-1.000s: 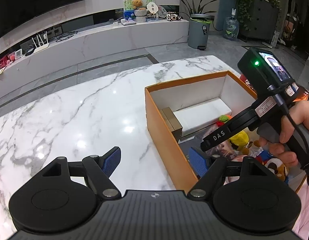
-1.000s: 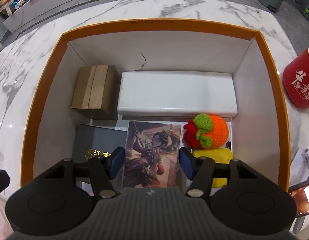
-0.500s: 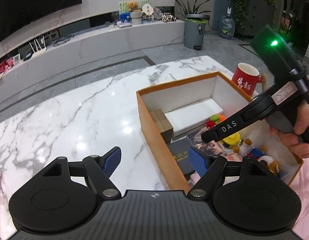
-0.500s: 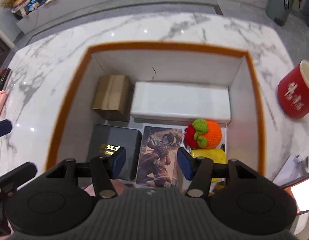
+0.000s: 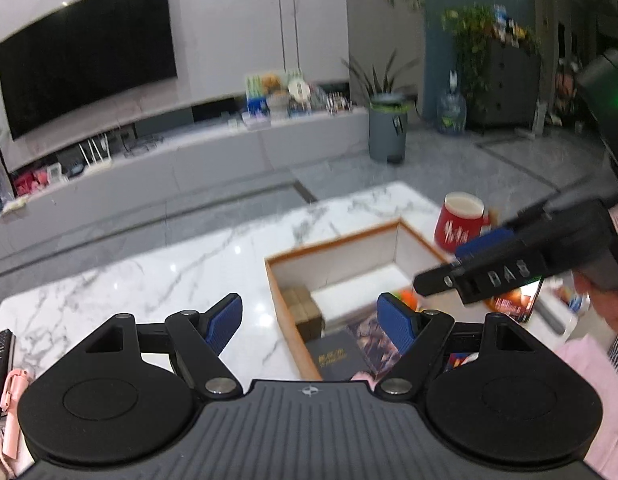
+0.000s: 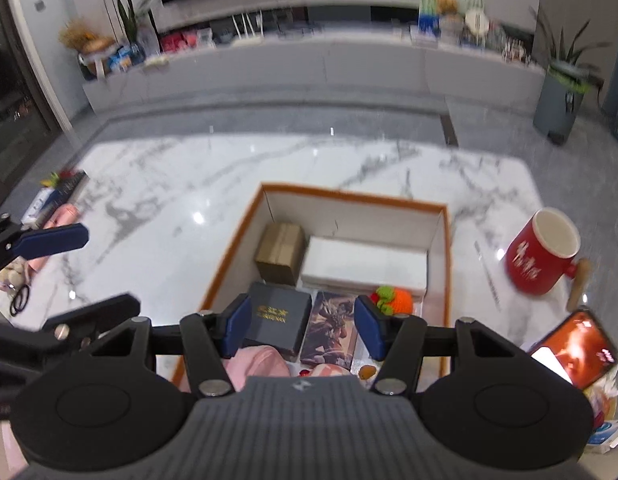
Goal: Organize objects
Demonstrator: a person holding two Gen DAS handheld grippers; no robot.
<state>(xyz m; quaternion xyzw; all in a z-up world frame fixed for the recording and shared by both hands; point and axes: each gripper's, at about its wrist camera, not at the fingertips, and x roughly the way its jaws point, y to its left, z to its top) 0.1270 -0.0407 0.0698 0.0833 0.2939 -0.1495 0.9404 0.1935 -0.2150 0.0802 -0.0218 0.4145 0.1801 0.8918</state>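
An orange-rimmed box (image 6: pixel 229 264) (image 5: pixel 277 300) sits on the white marble table. Inside lie a brown carton (image 6: pixel 280 252), a white slab (image 6: pixel 365 266), a black box with gold lettering (image 6: pixel 277 320), a picture card (image 6: pixel 336 330) and an orange crocheted toy (image 6: pixel 393 299). My right gripper (image 6: pixel 301 327) is open and empty, raised above the box's near end; its blue pad also shows in the left wrist view (image 5: pixel 485 242). My left gripper (image 5: pixel 311 322) is open and empty, raised over the box's left wall.
A red mug (image 6: pixel 543 256) (image 5: pixel 461 224) stands right of the box. A lit phone (image 6: pixel 573 346) lies near the right front. Scissors (image 6: pixel 19 300), a pink item (image 6: pixel 59 218) and packets lie at the table's left edge. Beyond the table are the floor and a TV bench.
Both grippers have risen and pulled back from the box, so the box looks smaller and the room fills the views. Both stay open and empty.
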